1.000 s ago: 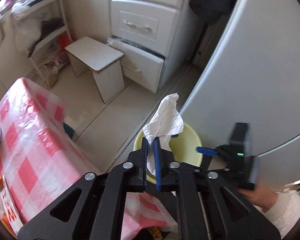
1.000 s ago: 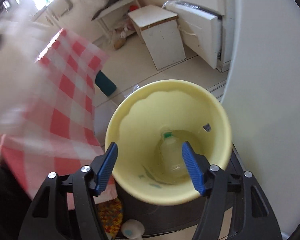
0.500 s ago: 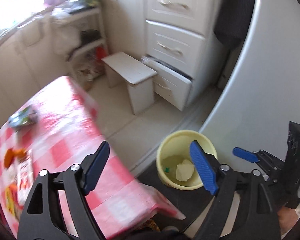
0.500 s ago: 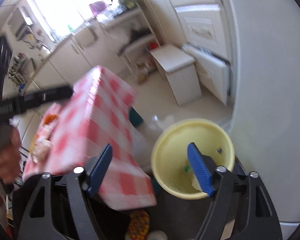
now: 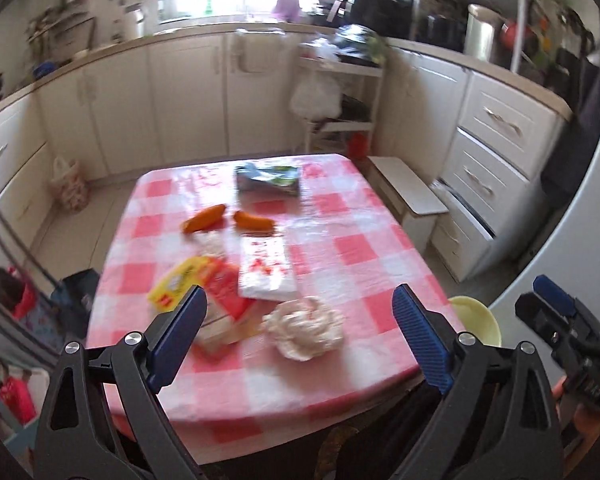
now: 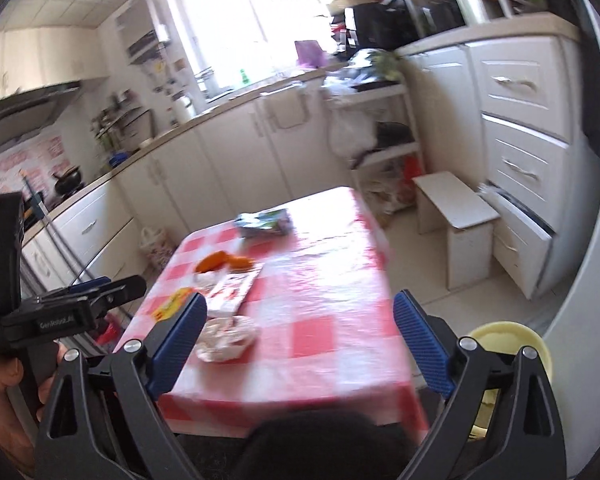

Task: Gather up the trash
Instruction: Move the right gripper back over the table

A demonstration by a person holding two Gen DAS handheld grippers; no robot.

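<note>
A table with a red-and-white checked cloth carries the trash: a crumpled white tissue near the front edge, a yellow-and-red packet, a white wrapper with red print, two orange peels and a blue-green packet. My left gripper hovers above the front of the table, its jaws opening, nothing between them. My right gripper hangs over the same table, jaws also opening and empty. The yellow bin stands on the floor at the table's right corner.
A white stool stands right of the table, before white drawers with the lowest pulled out. A grey fridge wall curves along the right. Cabinets and a cluttered rack line the back. A person's hand holds the left gripper.
The left gripper let the white tissue go into the yellow bin and opened wide. Both grippers rose and swung left from the bin to face the table; the right jaws widened.
</note>
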